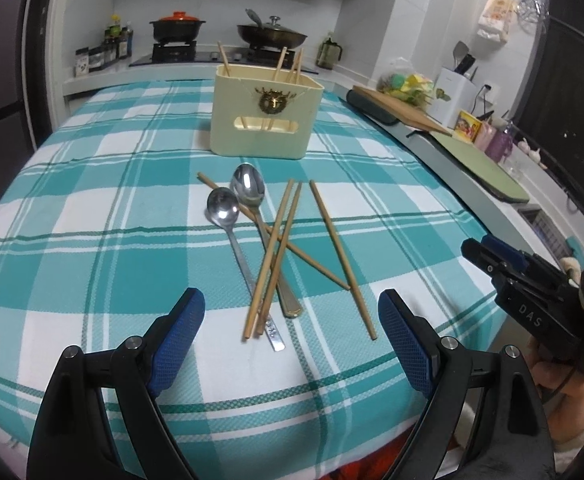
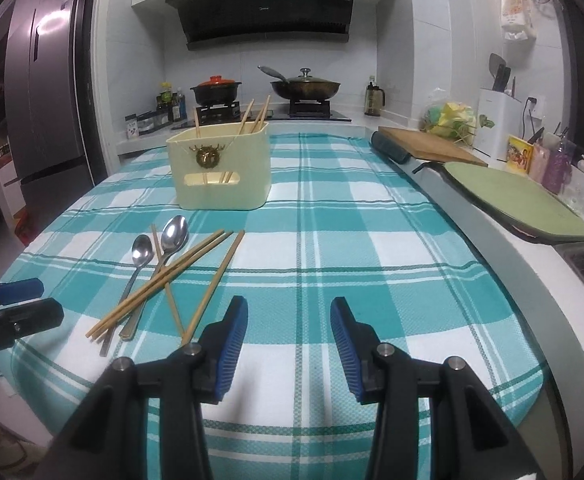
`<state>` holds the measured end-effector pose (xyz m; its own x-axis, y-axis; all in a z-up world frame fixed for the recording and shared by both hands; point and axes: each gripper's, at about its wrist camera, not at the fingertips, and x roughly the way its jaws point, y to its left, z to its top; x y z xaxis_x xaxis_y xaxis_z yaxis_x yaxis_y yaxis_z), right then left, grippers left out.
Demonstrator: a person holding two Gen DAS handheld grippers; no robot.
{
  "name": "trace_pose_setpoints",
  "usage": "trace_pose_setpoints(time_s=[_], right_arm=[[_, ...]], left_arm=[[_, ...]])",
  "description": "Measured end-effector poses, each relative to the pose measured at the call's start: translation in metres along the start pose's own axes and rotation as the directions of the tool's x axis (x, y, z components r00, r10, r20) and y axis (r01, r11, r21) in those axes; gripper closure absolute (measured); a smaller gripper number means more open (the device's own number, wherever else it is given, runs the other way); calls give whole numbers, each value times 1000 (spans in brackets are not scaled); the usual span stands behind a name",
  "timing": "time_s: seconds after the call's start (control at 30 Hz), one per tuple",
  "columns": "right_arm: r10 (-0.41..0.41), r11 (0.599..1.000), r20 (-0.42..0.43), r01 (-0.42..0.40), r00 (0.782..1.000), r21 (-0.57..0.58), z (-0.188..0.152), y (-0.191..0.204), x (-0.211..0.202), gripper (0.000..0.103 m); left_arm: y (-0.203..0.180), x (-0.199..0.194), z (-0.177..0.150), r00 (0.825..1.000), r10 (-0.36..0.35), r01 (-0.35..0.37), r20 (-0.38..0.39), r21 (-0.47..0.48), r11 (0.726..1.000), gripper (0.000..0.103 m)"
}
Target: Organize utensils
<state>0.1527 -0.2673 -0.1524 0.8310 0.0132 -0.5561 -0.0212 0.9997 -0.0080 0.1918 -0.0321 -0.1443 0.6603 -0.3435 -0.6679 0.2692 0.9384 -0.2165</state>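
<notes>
Two steel spoons [image 1: 228, 216] [image 2: 160, 244] and several wooden chopsticks [image 1: 276, 256] [image 2: 172, 276] lie crossed in a loose pile on the checked teal tablecloth [image 1: 92, 240] [image 2: 371, 240]. Behind them stands a cream utensil holder [image 1: 264, 120] [image 2: 222, 168] with a few chopsticks upright in it. My left gripper [image 1: 290, 304] hovers wide open just in front of the pile's near ends, touching nothing. My right gripper [image 2: 288, 306] is to the right of the pile, open with nothing between its fingers. Each gripper shows at the edge of the other's view [image 1: 491, 252] [image 2: 20, 300].
A counter runs along the table's right edge with a wooden board [image 2: 431, 146], a green mat [image 2: 515, 200] and a white knife block [image 2: 495, 120]. At the back, a stove holds a pot [image 2: 216, 90] and a lidded pan [image 2: 305, 86]. A fridge [image 2: 40, 100] stands left.
</notes>
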Motion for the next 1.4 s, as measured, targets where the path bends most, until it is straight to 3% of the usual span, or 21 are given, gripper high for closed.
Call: trace_pose_setpoints(time_s=[0.4,0.8,1.17,1.4], right_arm=[[25,1000,-10,-25,1000,17,-9,4,0,59],[5,998,-48,-2,999,66,-23,-8,7,59],[35,999,-82,-32,996,32,-29,3,16,59],[53,999,-102,-52,993,9,-32,10,19,59]], left_arm=[[9,-9,-10,998,54,-54,33,-16,998,13],[33,8,-16,996,89,-91,-27,-85,992,13],[47,17,-21,992,107,-115,-65,-125,986,13],[73,41,5,985,149,-158,-84,-120,980,13]])
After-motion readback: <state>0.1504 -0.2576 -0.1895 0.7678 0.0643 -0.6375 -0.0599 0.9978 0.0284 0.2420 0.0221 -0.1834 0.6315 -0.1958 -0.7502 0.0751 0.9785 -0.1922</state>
